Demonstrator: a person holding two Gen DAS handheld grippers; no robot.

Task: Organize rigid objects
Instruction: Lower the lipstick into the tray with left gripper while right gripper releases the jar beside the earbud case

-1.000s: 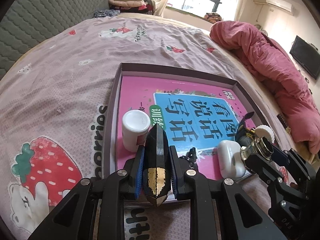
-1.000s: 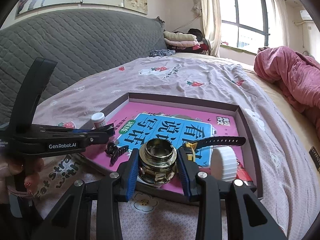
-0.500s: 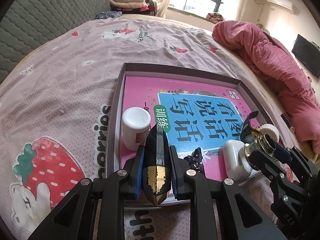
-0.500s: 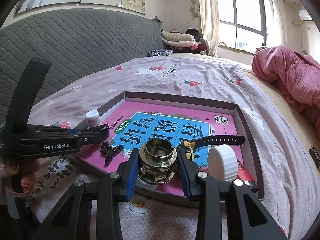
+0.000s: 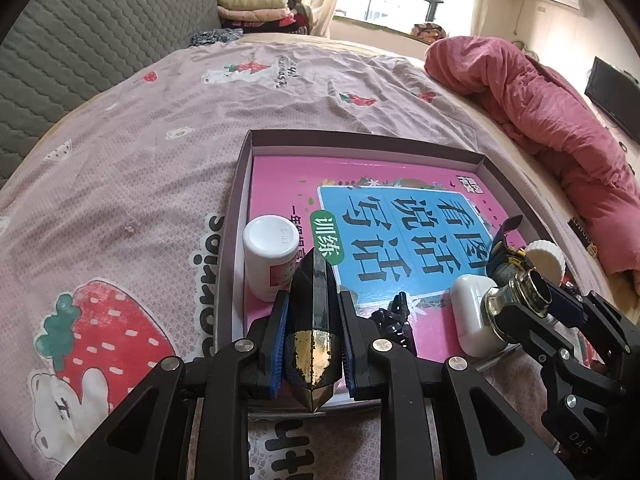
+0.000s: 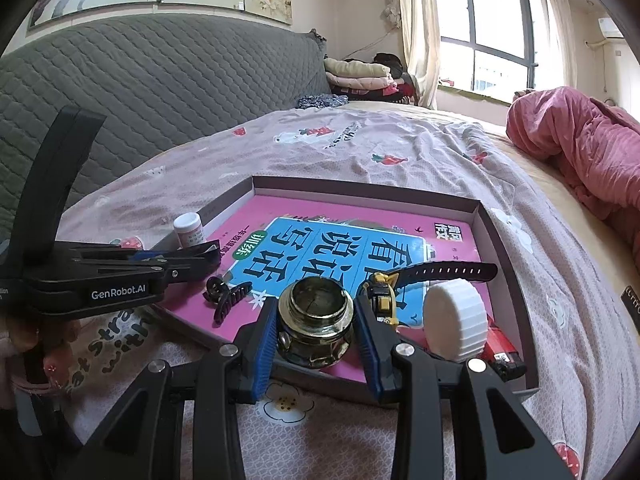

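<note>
A shallow box (image 5: pixel 360 139) (image 6: pixel 486 205) lined with a pink book lies on the bed. My left gripper (image 5: pixel 314 312) is shut on a black and gold faceted object (image 5: pixel 314 332), over the box's near left corner. My right gripper (image 6: pixel 316 320) is shut on a brass fitting (image 6: pixel 316 316) above the box's near edge; it also shows in the left wrist view (image 5: pixel 516 300). In the box are a white bottle (image 5: pixel 270 256) (image 6: pixel 189 229), a black hair clip (image 6: pixel 224 294) (image 5: pixel 394 320), a white earbud case (image 5: pixel 474 316), a watch (image 6: pixel 432 272), a white cap (image 6: pixel 456 320) and a red lighter (image 6: pixel 500 346).
The bed has a pink strawberry-print sheet (image 5: pixel 132 168). A rolled pink quilt (image 5: pixel 552 116) lies at the right. A grey quilted headboard (image 6: pixel 132 88) is at the left, with folded clothes (image 6: pixel 360 74) by the window.
Both grippers have drawn back a little towards the box's near edge, each keeping its object. The things in the box have not moved.
</note>
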